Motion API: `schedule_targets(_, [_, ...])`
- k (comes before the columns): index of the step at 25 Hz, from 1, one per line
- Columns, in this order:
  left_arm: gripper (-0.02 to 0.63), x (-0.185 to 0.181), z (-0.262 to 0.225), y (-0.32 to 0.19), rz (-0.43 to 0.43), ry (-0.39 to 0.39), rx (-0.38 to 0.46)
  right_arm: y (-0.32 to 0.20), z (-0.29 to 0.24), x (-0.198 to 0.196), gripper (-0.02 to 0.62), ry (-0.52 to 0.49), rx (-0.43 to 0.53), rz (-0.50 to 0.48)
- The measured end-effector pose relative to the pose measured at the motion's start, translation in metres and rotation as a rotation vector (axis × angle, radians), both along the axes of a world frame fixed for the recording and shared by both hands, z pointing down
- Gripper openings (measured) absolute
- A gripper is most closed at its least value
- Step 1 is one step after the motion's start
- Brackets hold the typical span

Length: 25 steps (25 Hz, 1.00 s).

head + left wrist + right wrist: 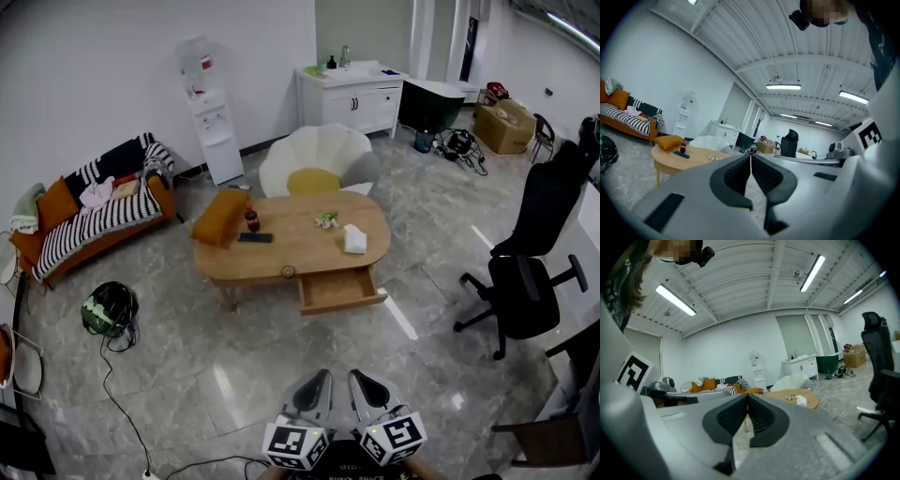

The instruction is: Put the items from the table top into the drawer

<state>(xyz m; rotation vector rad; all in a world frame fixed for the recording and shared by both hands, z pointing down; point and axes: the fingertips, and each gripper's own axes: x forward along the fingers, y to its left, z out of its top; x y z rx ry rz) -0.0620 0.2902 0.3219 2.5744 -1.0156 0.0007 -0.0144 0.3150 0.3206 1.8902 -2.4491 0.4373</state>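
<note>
The table and its open drawer lie well beyond both closed jaws.

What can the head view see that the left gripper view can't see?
Only the head view shows the table's open drawer, pulled out at the front. Only the left gripper view shows the ceiling lights and, up close, the left hand-held gripper with its jaws pressed together and nothing between them. Both show the wooden table, the orange cushion, the small bottle and the striped sofa.
</note>
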Motion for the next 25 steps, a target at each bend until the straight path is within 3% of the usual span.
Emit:
schedule_targets(14, [0.017, -0.007, 0.005, -0.027, 0.007, -0.022, 0.011, -0.024, 0.008, -0.002, 0.005, 0.003, -0.039, 0.066])
schedule_targets(25, [0.016, -0.012, 0.013, -0.038, -0.046, -0.062, 0.004, -0.043, 0.019, 0.000, 0.005, -0.018, -0.062, 0.014])
